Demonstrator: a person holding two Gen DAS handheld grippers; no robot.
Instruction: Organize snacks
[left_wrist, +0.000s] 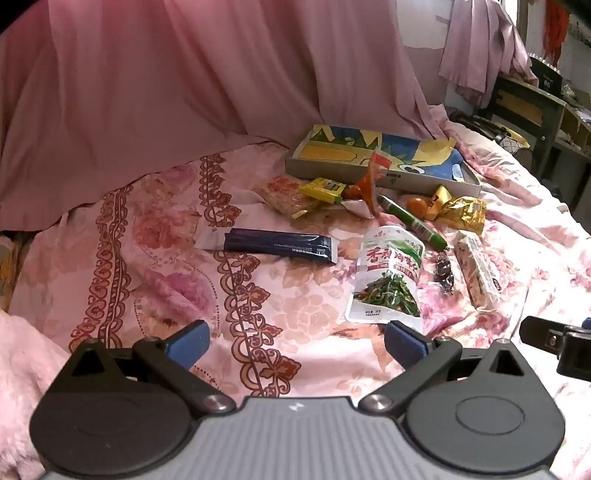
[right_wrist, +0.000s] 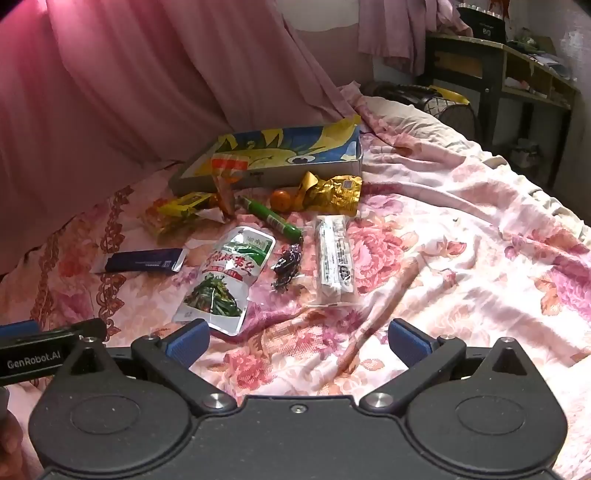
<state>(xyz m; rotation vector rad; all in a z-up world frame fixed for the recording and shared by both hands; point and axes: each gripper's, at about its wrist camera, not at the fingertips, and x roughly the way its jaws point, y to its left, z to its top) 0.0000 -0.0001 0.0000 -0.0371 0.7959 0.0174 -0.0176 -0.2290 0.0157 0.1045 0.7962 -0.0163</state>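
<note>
Nearest item: white-and-green foil pouch of seaweed salad (left_wrist: 388, 273), flat on the pink floral bedsheet (left_wrist: 280, 314), just ahead of the left gripper (left_wrist: 295, 341). Left gripper: jaws spread wide, holding nothing. Right gripper (right_wrist: 297, 341): likewise spread and empty, hovering over bare sheet, with the pouch near its left finger.

Scattered snacks, middle ground:
- long dark-blue sachet (left_wrist: 280, 245), lying flat, left of the pouch;
- green sausage stick (left_wrist: 413, 221), angled between pouch and tray;
- clear-wrapped white bar (right_wrist: 334, 258), right of the pouch;
- small dark purple candy wrapper (right_wrist: 288, 266), between pouch and bar;
- crumpled gold foil packet (right_wrist: 332, 194) and small orange fruit (right_wrist: 282, 199), near the tray's front wall.

Destination, judged: shallow cardboard tray with blue-and-yellow cartoon lining (left_wrist: 347, 173), at the far side; nothing seems to lie inside yet.

Handling note: start with the pouch; close on its near edge, not the flat face, and lift clear of the soft, creased sheet.
</note>
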